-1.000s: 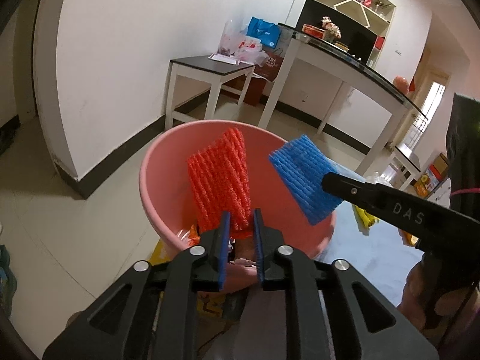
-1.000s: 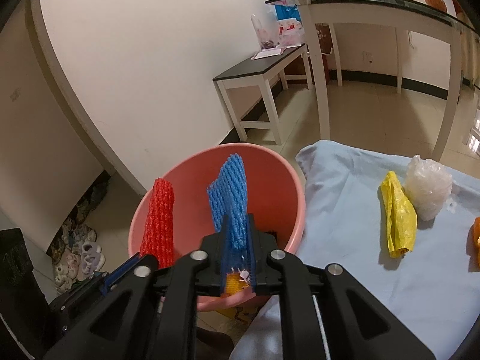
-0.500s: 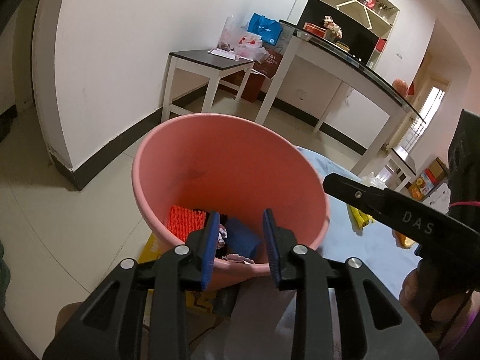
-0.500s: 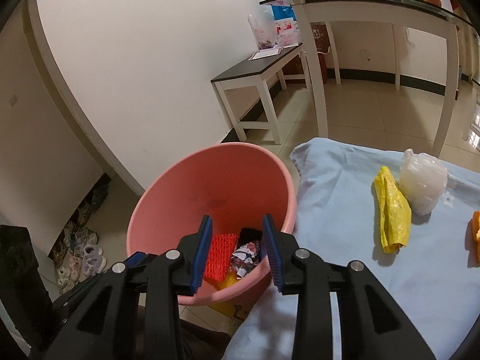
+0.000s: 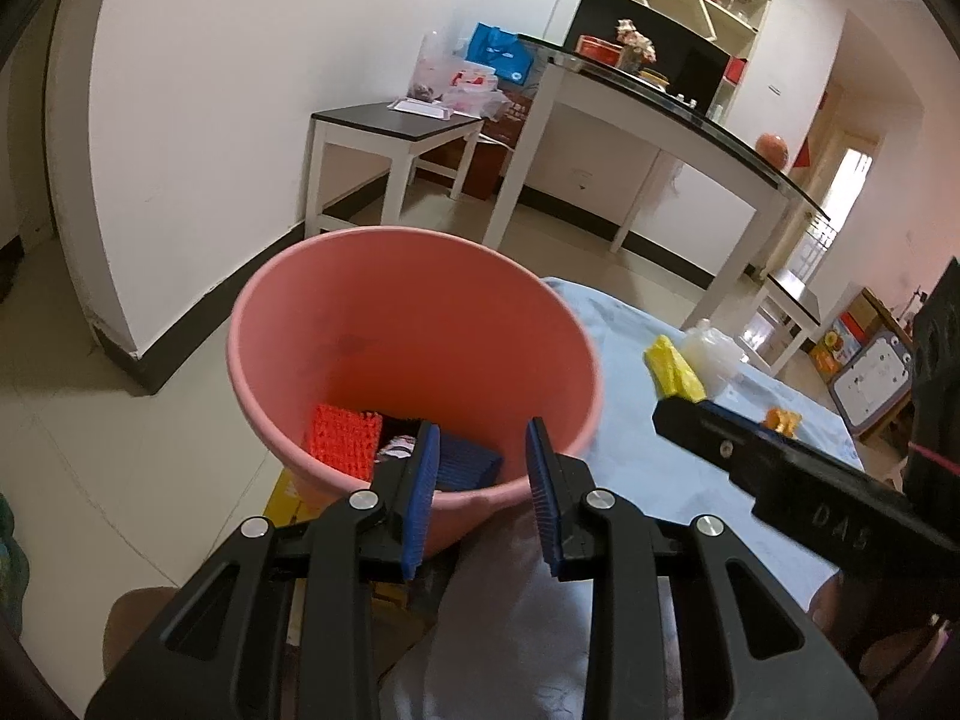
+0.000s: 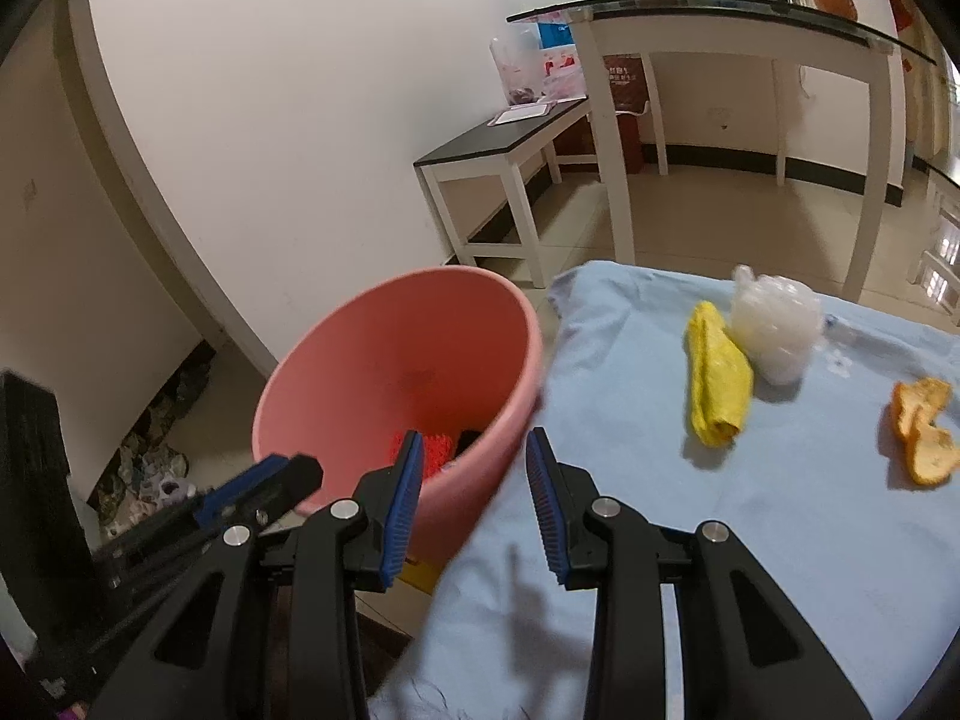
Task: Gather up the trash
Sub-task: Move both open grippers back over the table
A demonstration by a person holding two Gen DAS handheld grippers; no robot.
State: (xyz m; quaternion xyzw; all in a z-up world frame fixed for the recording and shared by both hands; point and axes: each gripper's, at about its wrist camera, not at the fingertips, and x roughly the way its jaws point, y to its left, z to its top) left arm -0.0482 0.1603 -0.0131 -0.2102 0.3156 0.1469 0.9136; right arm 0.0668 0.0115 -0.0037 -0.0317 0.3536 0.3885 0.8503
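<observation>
A pink bucket (image 5: 336, 324) stands by the table's left end; it also shows in the right wrist view (image 6: 360, 372). Inside lie a red foam net (image 5: 342, 441), a blue foam net (image 5: 471, 465) and scraps. My left gripper (image 5: 483, 468) is open and empty over the bucket's near rim. My right gripper (image 6: 474, 480) is open and empty by the bucket's right rim. On the light blue cloth (image 6: 660, 510) lie a yellow bag (image 6: 717, 384), a crumpled clear bag (image 6: 774, 330) and orange peel (image 6: 921, 432).
A small white table with a dark top (image 6: 510, 156) stands against the wall behind the bucket. A long glass-topped white table (image 6: 750, 6) stands further back. Shoes (image 6: 150, 462) lie on the floor at the left.
Both grippers have opened and dropped the red and blue foam nets into the bucket. The right gripper has swung right toward the cloth-covered table.
</observation>
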